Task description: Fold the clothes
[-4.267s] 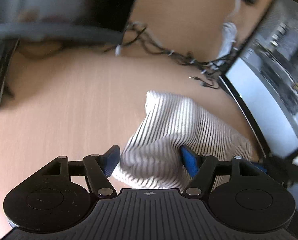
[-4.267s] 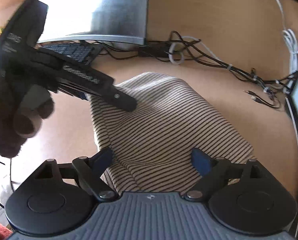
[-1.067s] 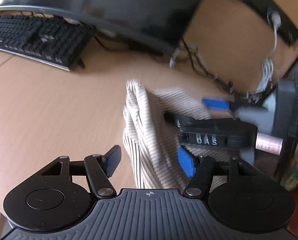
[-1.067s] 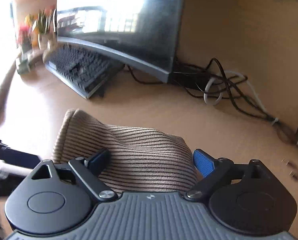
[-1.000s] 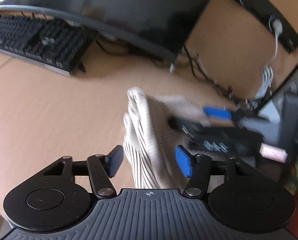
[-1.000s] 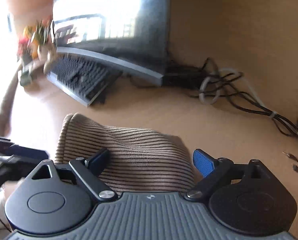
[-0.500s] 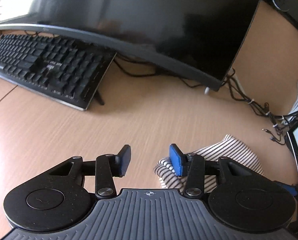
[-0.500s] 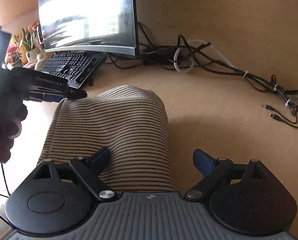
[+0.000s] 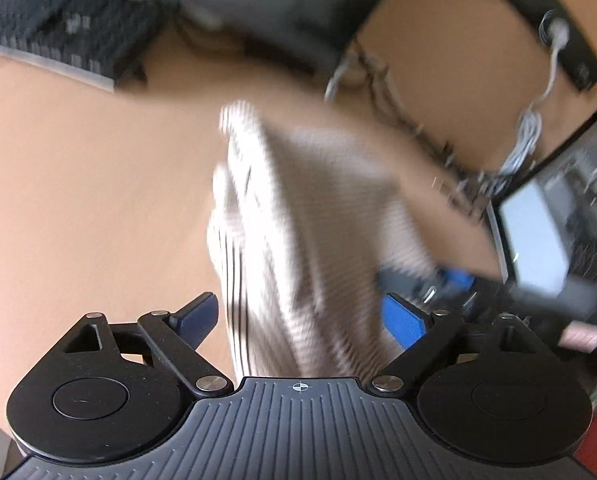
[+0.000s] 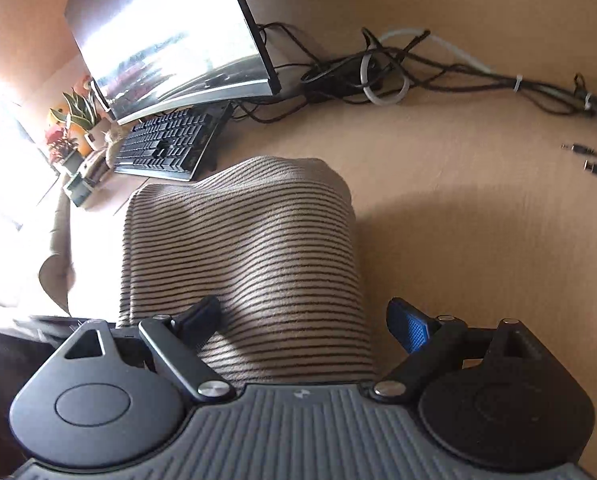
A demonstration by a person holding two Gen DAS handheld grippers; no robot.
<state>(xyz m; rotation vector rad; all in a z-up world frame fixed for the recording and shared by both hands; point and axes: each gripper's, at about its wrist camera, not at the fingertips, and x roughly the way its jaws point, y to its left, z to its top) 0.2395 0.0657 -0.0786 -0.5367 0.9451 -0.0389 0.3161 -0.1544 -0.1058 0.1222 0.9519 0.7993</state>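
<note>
Left gripper [image 9: 300, 316] opening, right gripper [image 10: 304, 320] agape

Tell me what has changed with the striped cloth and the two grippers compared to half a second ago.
The left gripper swung back over the striped cloth, its jaws opening around it without pressing. The right gripper stayed wide open over the cloth. Keyboard and monitor stayed put.

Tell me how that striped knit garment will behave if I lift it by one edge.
The striped garment humps and creases on the desk, so it will probably sag and unfold. Its ribbed knit looks grippy, unlikely to slip. Being thick, it may spring open.
</note>
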